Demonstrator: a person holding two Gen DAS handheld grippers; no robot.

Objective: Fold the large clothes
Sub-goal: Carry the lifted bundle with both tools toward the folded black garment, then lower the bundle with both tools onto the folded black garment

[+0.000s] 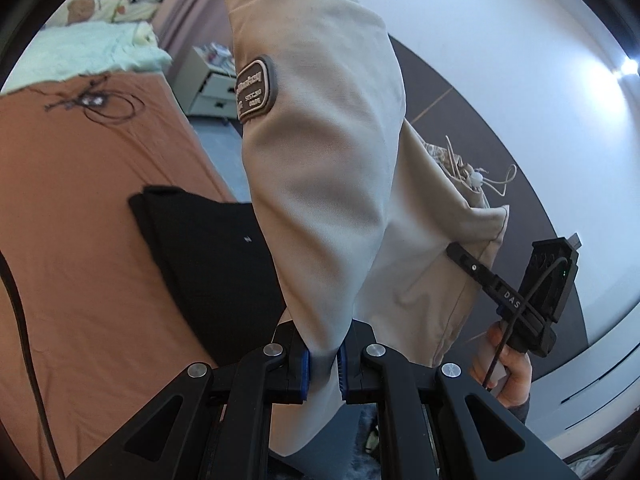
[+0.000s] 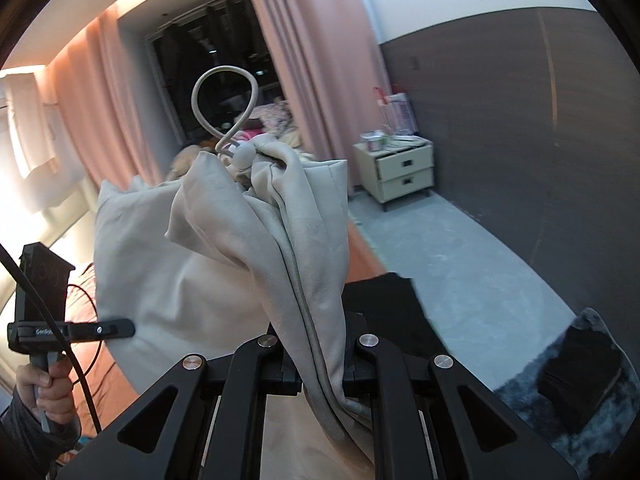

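Bedroom surroundings frame the work: an orange-sheeted bed [image 1: 80,220] fills the left of the left wrist view, with a folded black garment [image 1: 208,264] lying on it near the edge, and a pale nightstand [image 2: 394,172] stands against the grey wall farther right. Over the bed edge, clear of the sheet as far as the views show, hangs the beige jacket [image 1: 320,140], held up between both tools. The left tool [image 1: 323,364] has its blue pads pressed together on a fold of the sleeve that carries a dark arm patch [image 1: 254,90]; the right tool [image 2: 320,364] pinches a seamed edge of the body, near the bunched hem or hood with its drawstring loop [image 2: 224,100] and toggle. The jacket's long axis runs roughly along the stretch between the two grips, the patched sleeve rising away from the left tool and the drawstring end pointing away from the right one; which end is the collar I cannot tell. Judging from this, the risks are that such small pinches of thick cloth slip out under the garment's weight, that the loose cord snags on a tool, or that the jacket is laid down on the black garment and disturbs it.
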